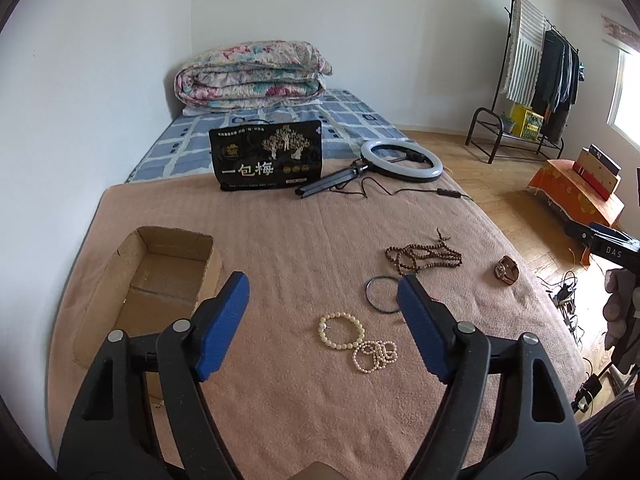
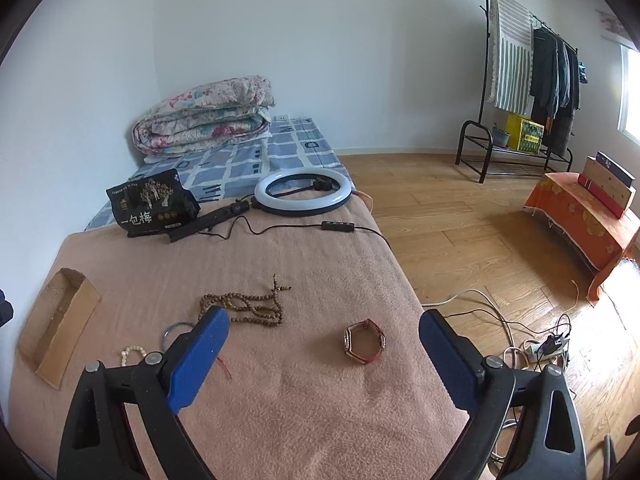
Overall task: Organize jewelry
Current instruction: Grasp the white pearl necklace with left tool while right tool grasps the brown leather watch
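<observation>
A black snack bag (image 1: 266,156) with gold print stood at the far edge of the pink fleece blanket (image 1: 280,400), beside a ring light (image 1: 401,159) lying flat on its folded stand, its cord trailing over the blanket. Behind them a folded floral quilt (image 1: 252,76) sat on the blue checked sheet. A clothes rack (image 2: 520,80) and an orange-draped stand (image 2: 580,216) stood across the wooden floor, and tangled cables lay on the floor by the bed.

The left gripper (image 1: 323,292) hung tilted down over the blanket, its blue ribbed jaws apart with nothing between them. The right gripper (image 2: 324,334) was angled down likewise, jaws wide apart and empty.

An open cardboard box (image 1: 176,264), shallow and empty, lay to the left. Ahead of the left gripper lay a cream bead bracelet (image 1: 341,330) touching a coiled string of small pearls (image 1: 374,355). Beyond was a thin dark bangle (image 1: 382,294), partly hidden by the gripper's right finger. Brown wooden prayer beads (image 2: 248,308) lay looped further on. A watch with a reddish strap (image 2: 364,340) lay apart, ahead of the right gripper.
</observation>
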Demonstrator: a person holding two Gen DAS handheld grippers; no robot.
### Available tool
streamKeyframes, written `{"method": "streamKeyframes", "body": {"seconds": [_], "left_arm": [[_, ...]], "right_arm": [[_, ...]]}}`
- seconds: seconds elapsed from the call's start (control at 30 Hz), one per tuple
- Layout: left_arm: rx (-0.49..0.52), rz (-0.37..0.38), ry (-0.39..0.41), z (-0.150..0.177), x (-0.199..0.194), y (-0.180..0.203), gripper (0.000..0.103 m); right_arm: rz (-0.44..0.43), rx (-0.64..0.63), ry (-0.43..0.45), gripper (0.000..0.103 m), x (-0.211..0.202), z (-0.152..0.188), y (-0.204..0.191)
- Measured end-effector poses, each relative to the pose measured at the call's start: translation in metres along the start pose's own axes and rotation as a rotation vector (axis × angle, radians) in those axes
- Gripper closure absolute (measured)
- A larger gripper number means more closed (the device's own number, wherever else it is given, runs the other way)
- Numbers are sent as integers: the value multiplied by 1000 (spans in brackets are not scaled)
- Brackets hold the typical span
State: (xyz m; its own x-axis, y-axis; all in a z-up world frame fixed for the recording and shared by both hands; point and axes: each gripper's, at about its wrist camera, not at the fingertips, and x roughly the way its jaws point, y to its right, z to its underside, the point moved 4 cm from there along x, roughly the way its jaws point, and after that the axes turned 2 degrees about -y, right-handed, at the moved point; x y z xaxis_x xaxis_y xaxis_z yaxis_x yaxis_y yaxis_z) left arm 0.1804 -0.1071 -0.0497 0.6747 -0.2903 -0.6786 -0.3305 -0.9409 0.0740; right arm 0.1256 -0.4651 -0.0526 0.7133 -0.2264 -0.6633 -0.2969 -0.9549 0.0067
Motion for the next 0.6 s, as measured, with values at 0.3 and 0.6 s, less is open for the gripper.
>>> {"method": "streamKeyframes", "body": {"seconds": [0.3,0.6], "left_arm": [[-27,30,-146,21,68,-14,48],[-89,77,-321,61,133,-19,58]], "right_arm": [[-5,-28,-77,9,61,6,10],[-23,-65,-183,21,110,23,23]]}}
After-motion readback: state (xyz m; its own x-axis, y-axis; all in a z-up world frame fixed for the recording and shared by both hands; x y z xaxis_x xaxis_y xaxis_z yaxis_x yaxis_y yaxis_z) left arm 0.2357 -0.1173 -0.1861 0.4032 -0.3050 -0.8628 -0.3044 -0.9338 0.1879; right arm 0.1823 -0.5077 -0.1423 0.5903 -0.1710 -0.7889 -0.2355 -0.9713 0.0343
